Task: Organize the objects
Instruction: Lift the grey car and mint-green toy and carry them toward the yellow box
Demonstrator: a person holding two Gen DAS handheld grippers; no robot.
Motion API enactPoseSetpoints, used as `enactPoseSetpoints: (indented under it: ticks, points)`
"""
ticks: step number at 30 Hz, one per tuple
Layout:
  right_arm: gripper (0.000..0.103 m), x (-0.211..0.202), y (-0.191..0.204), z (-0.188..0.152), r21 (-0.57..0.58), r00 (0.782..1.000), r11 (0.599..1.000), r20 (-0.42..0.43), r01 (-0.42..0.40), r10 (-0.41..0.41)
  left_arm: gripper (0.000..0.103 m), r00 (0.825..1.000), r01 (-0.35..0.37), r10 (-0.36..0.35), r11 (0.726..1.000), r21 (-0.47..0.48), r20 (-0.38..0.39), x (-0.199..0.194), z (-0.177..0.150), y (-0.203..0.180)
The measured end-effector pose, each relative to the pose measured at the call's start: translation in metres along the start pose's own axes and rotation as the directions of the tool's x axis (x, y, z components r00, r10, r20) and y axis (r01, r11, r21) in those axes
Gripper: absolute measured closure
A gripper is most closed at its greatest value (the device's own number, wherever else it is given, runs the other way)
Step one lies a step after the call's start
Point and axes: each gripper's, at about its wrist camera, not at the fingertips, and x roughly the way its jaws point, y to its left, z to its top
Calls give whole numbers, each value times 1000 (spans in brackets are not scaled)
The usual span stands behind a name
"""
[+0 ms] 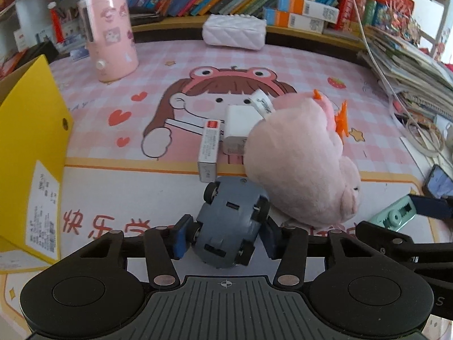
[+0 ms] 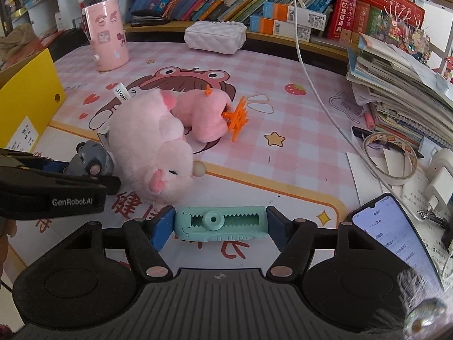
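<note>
Left hand-held gripper (image 1: 223, 239) is pinching the upturned grey toy car (image 1: 230, 223) at six o'clock, its wheels risking slipping, while right hand-held gripper (image 2: 220, 228) is clamping the mint toy (image 2: 220, 223).

Readable marks only.

- Left gripper (image 2: 93, 167), side of its black body, right wrist view: white lettering "GenRobot.AI".
- Desk mat (image 1: 113, 192), near edge: large red Chinese characters, "快乐学" in the left wrist view; "健" partly covered in the right wrist view.
- Red dictionary (image 2: 344, 18) on the shelf: spine reads "小学生字典" and "成语词典".
- Plush pig (image 2: 147, 147): white sewn tag (image 2: 121, 92) with letters "HMH", remainder hidden.
- Yellow box (image 1: 31, 130): white printed label, text too small to read.
- Phone (image 2: 396, 243): lit screen with lines of text, not legible.
- Shelf book spines: print too small.
</note>
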Motion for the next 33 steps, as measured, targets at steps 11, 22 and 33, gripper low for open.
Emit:
enactPoseSetpoints:
  ticks: [11, 22, 33]
  points:
    - [36, -5, 24, -1, -36, 999, 998, 0, -52, 52, 57, 997, 37, -31, 996, -78, 75, -34, -10, 25]
    - [36, -24, 64, -11, -68, 998, 996, 6, -62, 63, 57, 994, 41, -30, 993, -110, 104, -63, -36, 58]
    - [36, -45, 129, -22, -127, 995, 988, 23, -92, 96, 57, 990, 24, -1, 987, -159, 144, -105, -72, 115]
